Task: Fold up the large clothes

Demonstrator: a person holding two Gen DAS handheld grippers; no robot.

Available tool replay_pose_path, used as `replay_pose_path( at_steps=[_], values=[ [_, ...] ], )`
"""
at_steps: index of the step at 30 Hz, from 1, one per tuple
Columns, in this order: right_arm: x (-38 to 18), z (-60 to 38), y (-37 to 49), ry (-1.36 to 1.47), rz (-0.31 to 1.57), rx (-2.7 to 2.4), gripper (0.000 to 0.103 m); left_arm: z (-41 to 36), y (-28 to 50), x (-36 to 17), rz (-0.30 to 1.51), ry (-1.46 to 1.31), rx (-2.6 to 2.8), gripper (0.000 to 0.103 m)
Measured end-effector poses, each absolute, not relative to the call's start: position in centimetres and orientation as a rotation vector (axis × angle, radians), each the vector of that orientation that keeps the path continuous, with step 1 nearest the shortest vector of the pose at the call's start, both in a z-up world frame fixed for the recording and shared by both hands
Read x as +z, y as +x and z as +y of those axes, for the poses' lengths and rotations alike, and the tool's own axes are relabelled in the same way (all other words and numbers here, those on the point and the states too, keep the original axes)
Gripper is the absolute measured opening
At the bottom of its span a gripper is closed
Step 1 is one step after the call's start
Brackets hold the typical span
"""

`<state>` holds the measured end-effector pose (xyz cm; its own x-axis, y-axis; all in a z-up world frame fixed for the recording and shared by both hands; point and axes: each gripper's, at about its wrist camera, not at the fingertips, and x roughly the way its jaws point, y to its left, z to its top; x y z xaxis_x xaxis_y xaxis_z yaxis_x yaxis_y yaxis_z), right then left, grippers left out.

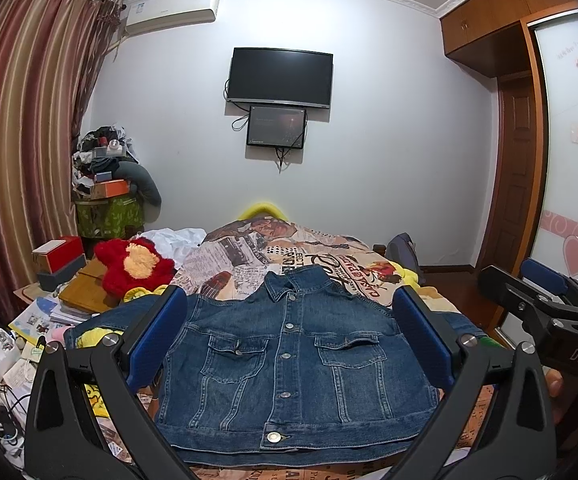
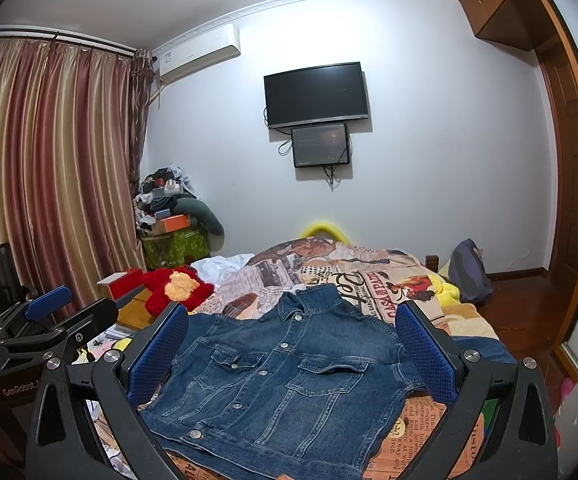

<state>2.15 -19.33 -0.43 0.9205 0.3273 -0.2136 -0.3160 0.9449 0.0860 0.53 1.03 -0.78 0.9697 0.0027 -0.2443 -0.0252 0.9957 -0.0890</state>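
A blue denim jacket [image 1: 289, 364] lies flat, front up and buttoned, on the bed's printed cover [image 1: 249, 256], collar away from me. Its sleeves spread out to both sides behind the fingers. My left gripper [image 1: 289, 336] hovers above the jacket's chest, open, blue pads wide apart with nothing between them. My right gripper [image 2: 293, 352] hangs over the same jacket [image 2: 285, 384] from slightly further right, also open and empty. In the left wrist view the right gripper's body [image 1: 549, 312] shows at the right edge; in the right wrist view the left gripper's body [image 2: 49, 328] shows at the left.
A red plush toy [image 1: 135, 266] and white cloth [image 1: 177, 240] lie left of the jacket. Boxes, books and cables [image 1: 29, 320] crowd the left bedside. A bag [image 2: 469, 272] sits at the bed's right, with a wooden wardrobe [image 1: 521, 168] beyond. Curtains [image 1: 21, 140] hang at the left.
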Motion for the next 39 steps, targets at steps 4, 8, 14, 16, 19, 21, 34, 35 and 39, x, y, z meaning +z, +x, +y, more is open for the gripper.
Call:
replay_pose_path(
  at_steps=[4, 8, 14, 16, 19, 21, 34, 35, 39],
  values=[
    [-0.41, -19.31, 2.13, 0.051, 0.229, 0.330, 0.103, 0.93, 0.62, -0.68, 0.248, -0.091, 0.015, 0.103],
    [-0.40, -19.28, 2.17, 0.051, 0.229, 0.330, 0.103, 1.09, 0.79, -0.86, 0.251, -0.092, 0.014, 0.103],
    [-0.41, -19.29, 2.19, 0.051, 0.230, 0.330, 0.103, 1.18, 0.94, -1.00, 0.254, -0.093, 0.015, 0.103],
    [-0.41, -19.31, 2.21, 0.050, 0.230, 0.330, 0.103, 1.19, 0.90, -0.98, 0.255, -0.092, 0.015, 0.103],
    [-0.40, -19.35, 2.21, 0.049, 0.231, 0.330, 0.103, 1.21, 0.93, -0.95, 0.257, -0.094, 0.017, 0.103],
    [-0.42, -19.35, 2.25, 0.049, 0.231, 0.330, 0.103, 1.19, 0.95, -0.98, 0.257, -0.094, 0.018, 0.103],
    [-0.42, -19.40, 2.41, 0.050, 0.233, 0.331, 0.103, 1.18, 0.94, -0.96, 0.261, -0.093, 0.022, 0.103],
    [-0.44, -19.39, 2.49, 0.049, 0.233, 0.331, 0.103, 1.15, 0.97, -0.93, 0.261, -0.093, 0.022, 0.103],
    [-0.69, -19.03, 2.29, 0.047, 0.235, 0.332, 0.103, 1.32, 1.05, -1.13, 0.266, -0.098, 0.025, 0.103]
  ],
)
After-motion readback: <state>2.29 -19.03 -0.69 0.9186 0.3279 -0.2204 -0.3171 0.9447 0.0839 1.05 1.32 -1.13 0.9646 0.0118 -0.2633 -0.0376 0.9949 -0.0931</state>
